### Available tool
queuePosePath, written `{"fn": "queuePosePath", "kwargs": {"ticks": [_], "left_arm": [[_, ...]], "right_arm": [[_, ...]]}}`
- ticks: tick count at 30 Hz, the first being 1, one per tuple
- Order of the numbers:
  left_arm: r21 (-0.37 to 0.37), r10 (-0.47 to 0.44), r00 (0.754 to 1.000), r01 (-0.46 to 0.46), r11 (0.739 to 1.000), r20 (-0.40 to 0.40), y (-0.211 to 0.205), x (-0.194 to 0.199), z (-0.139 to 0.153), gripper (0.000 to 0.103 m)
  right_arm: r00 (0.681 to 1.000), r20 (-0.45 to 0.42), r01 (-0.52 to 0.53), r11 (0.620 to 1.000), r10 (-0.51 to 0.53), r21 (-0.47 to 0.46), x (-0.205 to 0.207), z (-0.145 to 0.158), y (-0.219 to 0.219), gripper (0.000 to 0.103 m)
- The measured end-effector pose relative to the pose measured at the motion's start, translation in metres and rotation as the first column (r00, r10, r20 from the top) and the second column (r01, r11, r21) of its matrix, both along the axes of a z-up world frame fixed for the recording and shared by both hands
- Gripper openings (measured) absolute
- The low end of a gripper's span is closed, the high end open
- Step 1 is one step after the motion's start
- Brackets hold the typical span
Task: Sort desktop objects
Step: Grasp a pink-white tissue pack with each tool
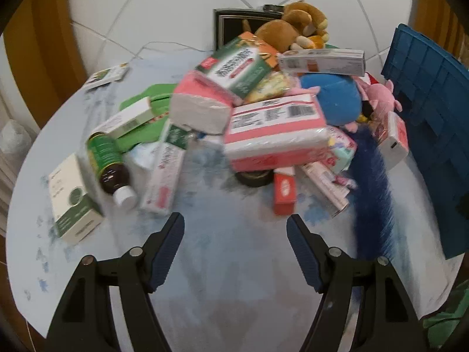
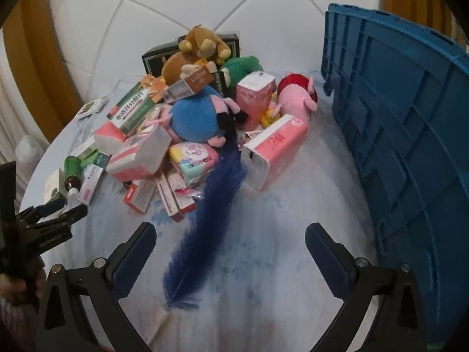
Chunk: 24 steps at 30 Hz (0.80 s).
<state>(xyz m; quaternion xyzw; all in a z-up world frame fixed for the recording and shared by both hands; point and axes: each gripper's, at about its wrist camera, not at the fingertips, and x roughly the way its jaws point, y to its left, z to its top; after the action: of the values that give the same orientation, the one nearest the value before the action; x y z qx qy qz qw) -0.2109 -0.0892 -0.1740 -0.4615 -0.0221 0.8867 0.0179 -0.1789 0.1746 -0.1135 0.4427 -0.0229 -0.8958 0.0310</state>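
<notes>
Pale table (image 2: 293,264): blue feather (image 2: 205,220) lengthwise, quill toward camera.

A round table (image 1: 205,264) with a pale blue top, smudged with darker blue marks, fills the middle of the room. Under and behind the table lies a floor (image 1: 146,8) of big white tiles with thin grey lines between them. To the left of the table hangs something yellow-brown (image 2: 32,67), like a curtain or a wood panel; it is too blurry to tell. More of that same colour (image 1: 431,8) shows far behind the table on the right.
</notes>
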Motion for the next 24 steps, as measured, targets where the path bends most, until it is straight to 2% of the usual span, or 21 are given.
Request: {"fn": "queuePosePath", "kwargs": {"ticks": [5, 9, 13, 14, 17, 19, 20, 24], "left_arm": [[0.015, -0.013, 1.0, 0.013, 1.0, -0.021, 0.025, -0.032, 0.015, 0.072], [0.025, -0.037, 0.998, 0.039, 0.999, -0.048, 0.058, -0.073, 0.025, 0.072], [-0.027, -0.064, 0.998, 0.064, 0.998, -0.002, 0.079, -0.111, 0.01, 0.072], [-0.077, -0.044, 0.998, 0.047, 0.996, 0.037, 0.077, -0.118, 0.0, 0.072], [-0.062, -0.013, 0.997, 0.018, 0.998, 0.076, 0.049, -0.107, -0.009, 0.073], [-0.091, 0.016, 0.995, -0.006, 0.996, 0.103, 0.027, -0.096, -0.016, 0.073], [-0.13, 0.044, 0.991, -0.028, 0.991, 0.127, 0.012, -0.088, -0.022, 0.073], [-0.199, 0.112, 0.969, -0.067, 0.978, 0.222, -0.029, -0.061, -0.042, 0.074]], "right_arm": [[1.0, 0.007, 0.007, 1.0, -0.007, -0.004, -0.019, -0.003, 0.015, 0.103], [1.0, 0.015, 0.014, 1.0, -0.014, -0.009, -0.039, -0.004, 0.031, 0.103], [1.0, 0.025, 0.019, 1.0, -0.019, -0.013, -0.06, -0.008, 0.046, 0.103], [0.999, 0.027, 0.02, 1.0, -0.02, -0.015, -0.064, -0.009, 0.048, 0.103], [0.998, 0.048, 0.033, 0.999, -0.031, -0.028, -0.081, -0.019, 0.056, 0.103], [0.997, 0.069, 0.046, 0.998, -0.044, -0.04, -0.091, -0.027, 0.061, 0.103], [0.996, 0.078, 0.051, 0.998, -0.047, -0.042, -0.095, -0.031, 0.062, 0.103], [0.988, 0.132, 0.079, 0.997, -0.075, -0.026, -0.115, -0.048, 0.064, 0.103]]}}
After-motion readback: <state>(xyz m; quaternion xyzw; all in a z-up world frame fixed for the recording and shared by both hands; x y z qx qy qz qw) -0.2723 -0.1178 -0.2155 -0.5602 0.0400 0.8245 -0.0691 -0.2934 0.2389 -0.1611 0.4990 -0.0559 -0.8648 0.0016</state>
